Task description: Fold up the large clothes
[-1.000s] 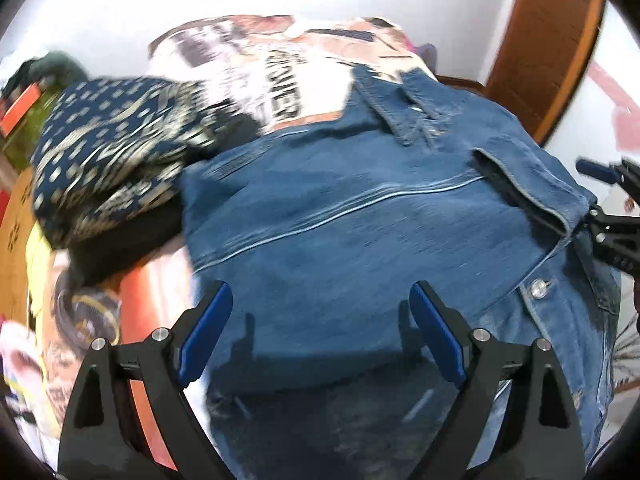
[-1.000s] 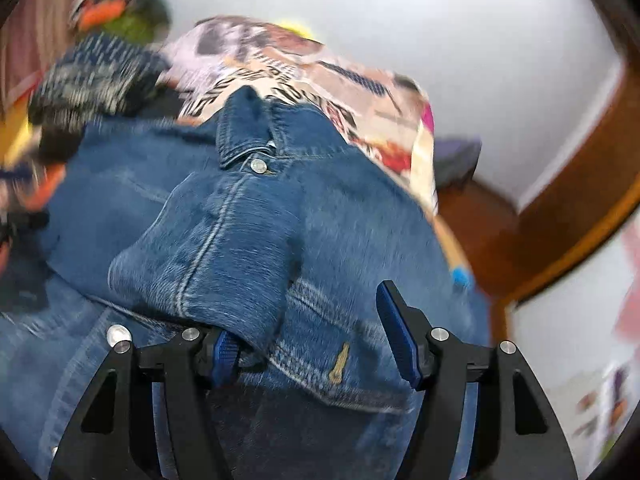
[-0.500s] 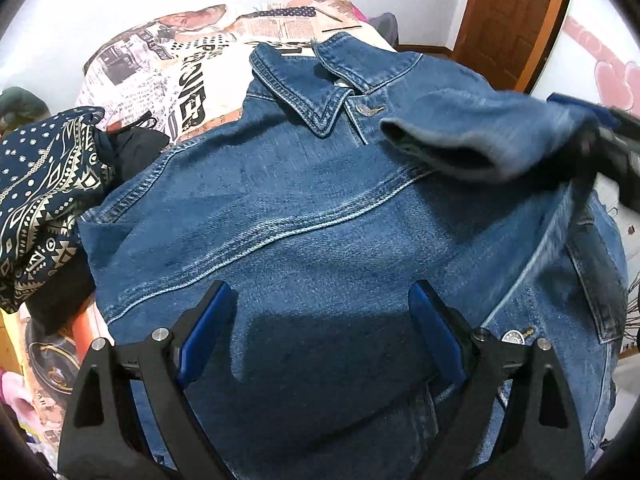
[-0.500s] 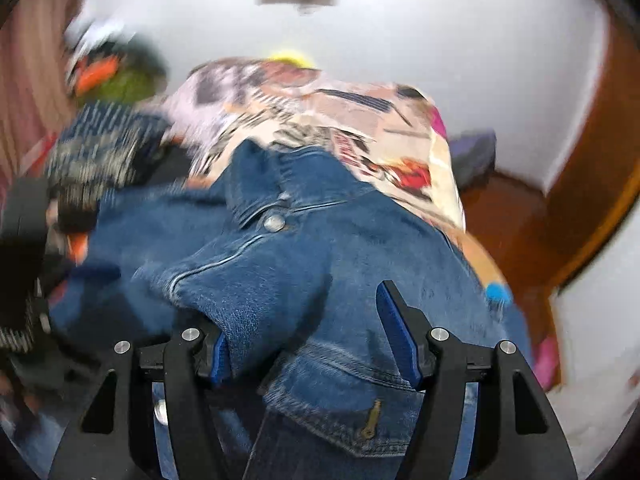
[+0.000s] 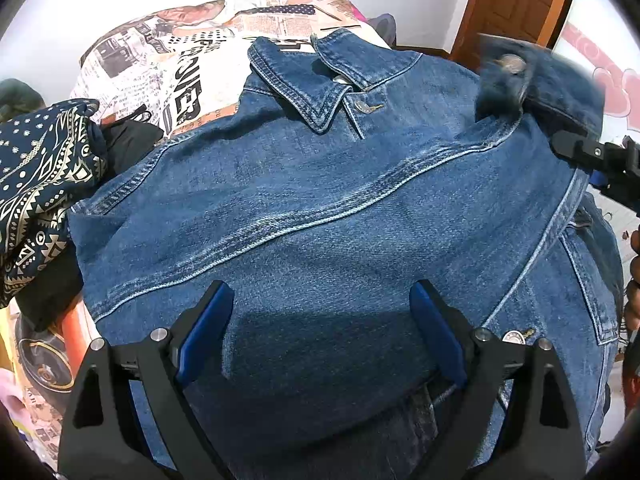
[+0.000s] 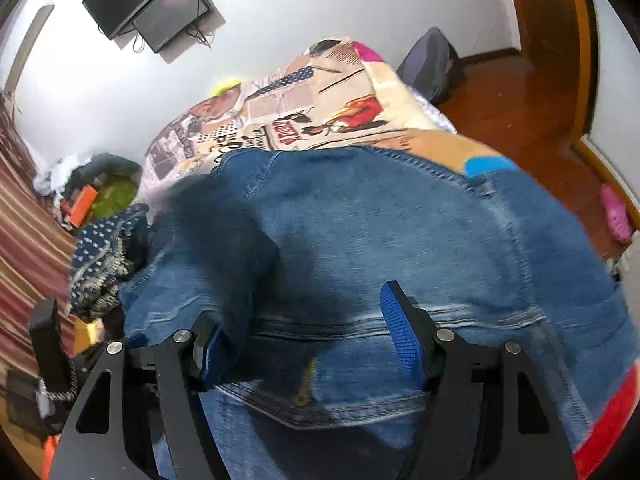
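A blue denim jacket (image 5: 320, 200) lies spread on the bed, collar (image 5: 312, 92) at the far side. My left gripper (image 5: 320, 292) hovers open just above its near part, with only flat denim under the jaws. At the right edge of the left wrist view, my right gripper (image 5: 592, 160) holds up the blurred sleeve cuff (image 5: 508, 72) with its metal button. In the right wrist view the cuff (image 6: 304, 396) spans the gap between the jaws of my right gripper (image 6: 300, 312), which are opening slightly. The dark sleeve drapes past the left pad.
A navy patterned cloth (image 5: 36, 168) and dark clothes are piled left of the jacket on the printed bedspread (image 5: 160, 60). A wooden door (image 5: 516, 0) stands behind. A wall screen (image 6: 152, 12), a grey bag (image 6: 432, 60) and a pink slipper (image 6: 616, 212) are around the bed.
The left gripper pulled back, bringing the collar and whole back into view, then stayed still. The right gripper rolled and carried the sleeve cuff up and across the jacket's right side.
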Motion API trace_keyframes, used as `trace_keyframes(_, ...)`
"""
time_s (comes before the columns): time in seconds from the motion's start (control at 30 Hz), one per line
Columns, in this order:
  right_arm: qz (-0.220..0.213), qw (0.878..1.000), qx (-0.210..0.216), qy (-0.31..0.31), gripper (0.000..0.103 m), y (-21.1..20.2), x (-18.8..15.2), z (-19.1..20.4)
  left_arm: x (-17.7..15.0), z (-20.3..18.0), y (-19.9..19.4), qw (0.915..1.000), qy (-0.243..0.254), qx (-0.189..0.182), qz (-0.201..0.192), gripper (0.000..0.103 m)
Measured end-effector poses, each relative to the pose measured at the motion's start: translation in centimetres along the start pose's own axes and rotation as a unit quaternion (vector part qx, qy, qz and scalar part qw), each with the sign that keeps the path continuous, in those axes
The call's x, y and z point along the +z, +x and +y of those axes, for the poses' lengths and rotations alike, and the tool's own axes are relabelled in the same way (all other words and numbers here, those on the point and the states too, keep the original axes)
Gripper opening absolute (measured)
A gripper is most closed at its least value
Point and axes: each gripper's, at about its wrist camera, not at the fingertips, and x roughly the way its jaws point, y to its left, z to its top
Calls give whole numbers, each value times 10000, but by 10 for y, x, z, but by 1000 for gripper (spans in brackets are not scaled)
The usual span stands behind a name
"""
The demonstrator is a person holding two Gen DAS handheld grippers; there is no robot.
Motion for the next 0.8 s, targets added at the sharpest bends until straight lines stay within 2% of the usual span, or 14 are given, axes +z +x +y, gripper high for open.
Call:
trace_keyframes(0.1, -313, 9971, -693, -41, 65, -18, 5, -18, -1, -2, -1, 10000, 22, 69, 1, 91)
trace_keyframes(0.23, -284, 9960, -808, 237, 66, -42, 9, -52, 1, 0, -5, 10000, -81, 40, 38, 91)
trace_keyframes(0.4, -367, 9900, -1365, 60, 67, -76, 7, -75, 3, -8, -21, 9999, -10, 55, -112, 91)
trace_keyframes(0.6, -349, 9887, -1371, 499, 67, -99, 1, -103, 14, -26, -48, 9985, 160, 143, -494, 91)
trace_keyframes(0.8, -98, 9875, -1054, 1170, 67, -99, -20, -135, 25, -41, -71, 9962, 184, 108, -844, 91)
